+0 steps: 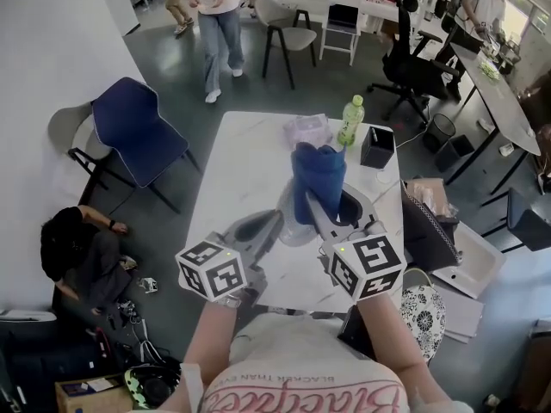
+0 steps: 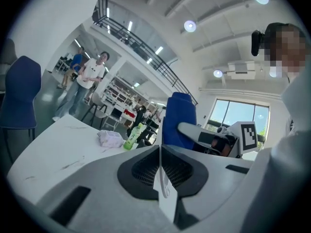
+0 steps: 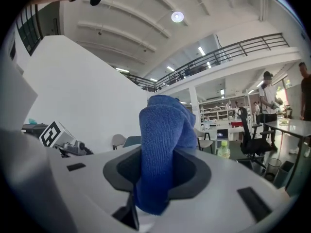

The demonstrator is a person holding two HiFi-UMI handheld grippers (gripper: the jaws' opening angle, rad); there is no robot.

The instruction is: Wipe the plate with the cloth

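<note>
Left tool [image 1: 274, 222] [image 2: 160, 150]: its jaws are closed together on a thin white edge, which I read as the rim of the plate [image 1: 297, 229] [image 2: 165, 198]. The plate is carried on edge above the bench [image 1: 245, 157], and I see it almost edge-on in the left gripper view. Right tool [image 1: 316, 205] [image 3: 155, 155]: I see its jaws clamped on the blue cloth [image 1: 317, 175] [image 3: 163, 130], which stands up out of them in a thick fold and hangs down below them. In the head view the cloth sits just beside the plate, on its far side; I cannot tell whether the two touch. Both tools point away from me at about the same height, close together over the near half of the bench. At the far end of the bench stand a green bottle [image 1: 350, 120] [image 2: 130, 137], a black box [image 1: 377, 147] to its right and a crumpled pale bag [image 1: 307, 129] [image 2: 111, 139] to its left. A blue chair [image 1: 133, 132] stands off the bench's left side, and a person [image 1: 219, 24] is on the floor beyond.
</note>
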